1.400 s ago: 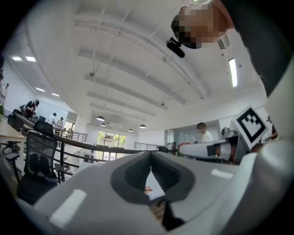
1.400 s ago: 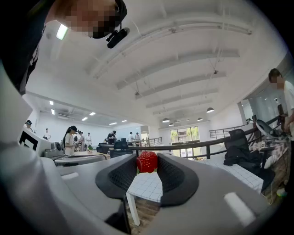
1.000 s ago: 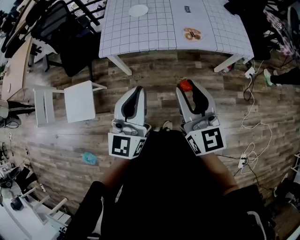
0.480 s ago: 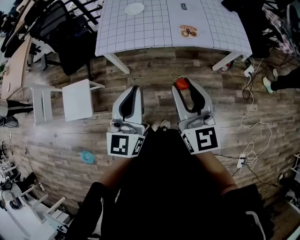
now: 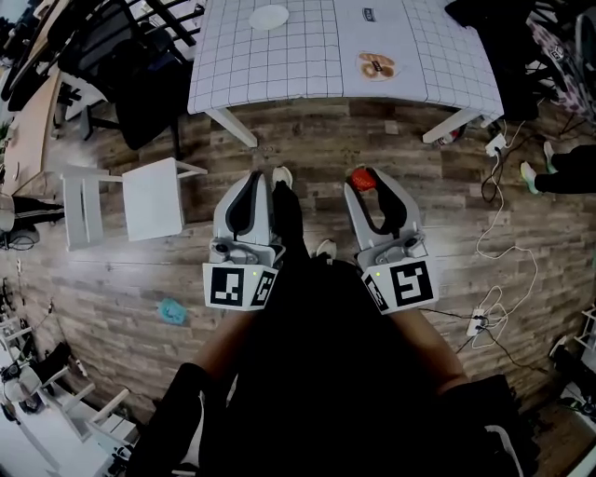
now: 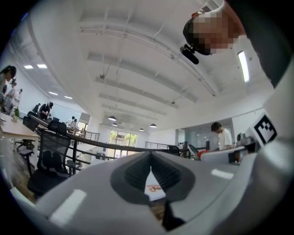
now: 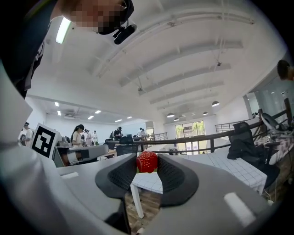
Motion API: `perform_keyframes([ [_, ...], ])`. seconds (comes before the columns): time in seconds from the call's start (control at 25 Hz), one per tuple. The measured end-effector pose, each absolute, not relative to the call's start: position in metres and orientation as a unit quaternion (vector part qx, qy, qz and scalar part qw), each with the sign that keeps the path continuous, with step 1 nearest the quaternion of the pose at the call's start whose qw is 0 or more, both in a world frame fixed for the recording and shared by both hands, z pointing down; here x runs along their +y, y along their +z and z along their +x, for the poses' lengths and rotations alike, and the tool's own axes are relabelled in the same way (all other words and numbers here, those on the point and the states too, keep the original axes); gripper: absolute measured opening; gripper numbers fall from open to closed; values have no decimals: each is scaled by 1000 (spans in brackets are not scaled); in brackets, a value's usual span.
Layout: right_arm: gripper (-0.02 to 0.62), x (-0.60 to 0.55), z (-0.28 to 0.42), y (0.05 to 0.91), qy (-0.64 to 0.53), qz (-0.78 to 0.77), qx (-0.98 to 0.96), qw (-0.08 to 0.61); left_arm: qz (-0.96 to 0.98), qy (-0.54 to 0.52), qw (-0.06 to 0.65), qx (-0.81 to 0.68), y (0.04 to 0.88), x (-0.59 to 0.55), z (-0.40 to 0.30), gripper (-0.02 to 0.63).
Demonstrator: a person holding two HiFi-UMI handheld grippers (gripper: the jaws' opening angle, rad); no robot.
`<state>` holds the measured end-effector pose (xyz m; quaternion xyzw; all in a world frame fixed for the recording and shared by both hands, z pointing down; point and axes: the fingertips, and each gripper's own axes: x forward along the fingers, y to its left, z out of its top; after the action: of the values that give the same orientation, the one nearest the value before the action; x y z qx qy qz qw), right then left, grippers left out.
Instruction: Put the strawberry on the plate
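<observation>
In the head view no writing can be read. A small dark label on the desk, far ahead of both pairs of fingers, is too small to make out. The marker cubes behind the fingers carry only black-and-white square patterns. The desk has a white cover ruled with a thin dark grid. The round white plate lies on it, well ahead of the left gripper. A disc with an orange-brown print lies ahead of the right gripper. The red strawberry sits at the right fingertips, over the wood-plank floor and well short of the desk. Dark clothing hides everything behind the cubes.

In the left gripper view, the left gripper has its smooth grey fingers clenched, tips meeting, with nothing between them. Its dark ribbed pads leave only a narrow wedge below the tips. A sliver of the desk and the orange print shows through the wedge, too small to read.

In the right gripper view, the right gripper is grasping the strawberry, its ribbed pads pressing on either side near the tips. The fruit is dimpled and glossy, with a little green showing beneath it. The gridded desk stands beyond the fingers, its right side cut off by the finger.
</observation>
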<state>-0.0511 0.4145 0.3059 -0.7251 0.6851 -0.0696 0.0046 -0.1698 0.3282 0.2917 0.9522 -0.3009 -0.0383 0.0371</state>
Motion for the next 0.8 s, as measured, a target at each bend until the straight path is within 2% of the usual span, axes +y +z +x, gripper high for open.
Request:
perform_keyframes([
  [0.44, 137, 373, 5, 324, -86, -750, 656, -2, 966, -46, 59, -246, 303, 258, -100, 9],
  [0.8, 138, 263, 59, 330, -107, -769, 630, 11, 972, -42, 48, -226, 294, 136, -46, 9],
])
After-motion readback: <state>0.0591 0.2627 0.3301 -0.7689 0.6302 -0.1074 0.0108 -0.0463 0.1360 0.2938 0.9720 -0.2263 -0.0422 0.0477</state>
